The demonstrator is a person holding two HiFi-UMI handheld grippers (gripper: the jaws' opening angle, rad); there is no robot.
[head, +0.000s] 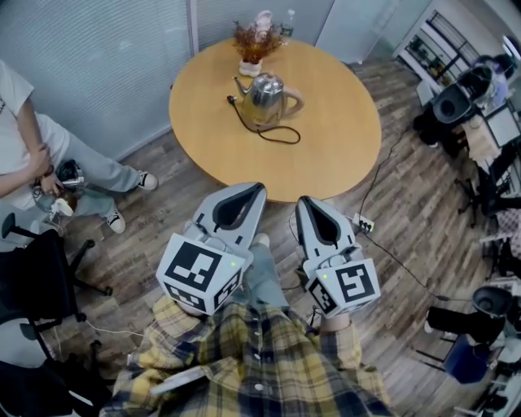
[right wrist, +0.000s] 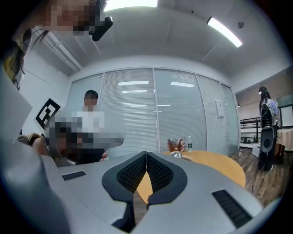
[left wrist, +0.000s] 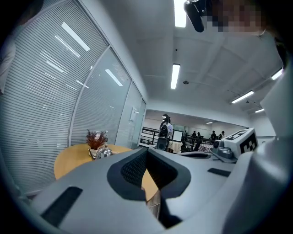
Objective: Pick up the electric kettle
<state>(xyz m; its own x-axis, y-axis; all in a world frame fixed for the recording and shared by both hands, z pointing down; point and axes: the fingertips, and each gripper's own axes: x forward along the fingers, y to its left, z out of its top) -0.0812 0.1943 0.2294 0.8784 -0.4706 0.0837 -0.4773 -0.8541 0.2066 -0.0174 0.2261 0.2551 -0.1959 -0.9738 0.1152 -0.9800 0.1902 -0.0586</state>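
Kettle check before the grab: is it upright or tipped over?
Upright: the electric kettle stands on the round table with its lid facing up, spout and handle out to either side.

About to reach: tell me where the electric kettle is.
Head view: the electric kettle stands on the far part of the round table, just in front of the dried-flower vase, its black cord looped on the near side.

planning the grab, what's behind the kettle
Just behind the kettle stands a white pot of dried flowers, with a clear bottle farther back near the table edge. The spot right beneath the kettle is covered.
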